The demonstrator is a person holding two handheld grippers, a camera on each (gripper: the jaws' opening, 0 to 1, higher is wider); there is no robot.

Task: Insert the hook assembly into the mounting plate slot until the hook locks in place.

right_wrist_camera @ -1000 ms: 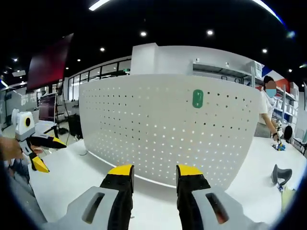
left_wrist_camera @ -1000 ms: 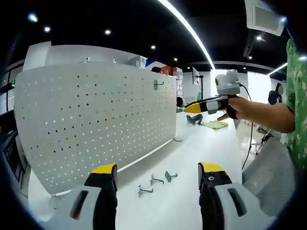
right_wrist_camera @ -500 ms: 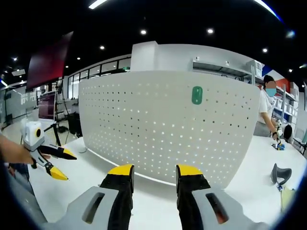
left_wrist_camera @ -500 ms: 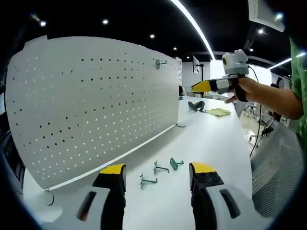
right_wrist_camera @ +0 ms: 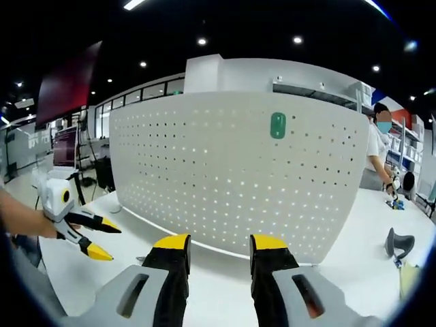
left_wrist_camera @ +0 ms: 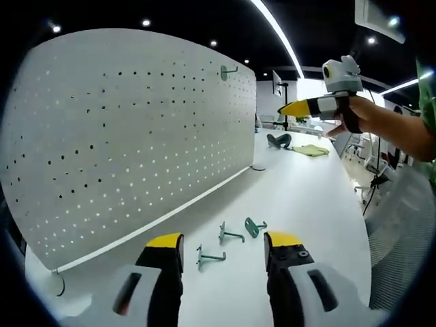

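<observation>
The white perforated mounting plate [left_wrist_camera: 136, 129] stands upright on the white table [left_wrist_camera: 306, 191]. One green hook [left_wrist_camera: 228, 70] hangs near its top edge, seen as a green oval base [right_wrist_camera: 277, 125] on the mounting plate [right_wrist_camera: 225, 177] in the right gripper view. Three loose hooks lie on the table: a green one [left_wrist_camera: 253, 227] and two grey ones [left_wrist_camera: 229, 234] [left_wrist_camera: 208, 257]. My left gripper [left_wrist_camera: 222, 244] is open just short of them with nothing between its jaws; the left gripper [right_wrist_camera: 92, 238] also appears low at the left. My right gripper [right_wrist_camera: 219, 244] is open and empty, facing the plate; the right gripper [left_wrist_camera: 300, 107] is held high.
A dark curved object [left_wrist_camera: 278, 140] and a yellow-green cloth [left_wrist_camera: 310, 150] lie far down the table. A person [right_wrist_camera: 379, 160] stands behind the plate's right end. A cable [left_wrist_camera: 58, 286] runs by the plate's near corner. My sleeve and arm [left_wrist_camera: 395, 133] cross the right side.
My left gripper has moved closer to the loose hooks and the plate, with its jaws a little narrower. In the right gripper view the left gripper has come further in.
</observation>
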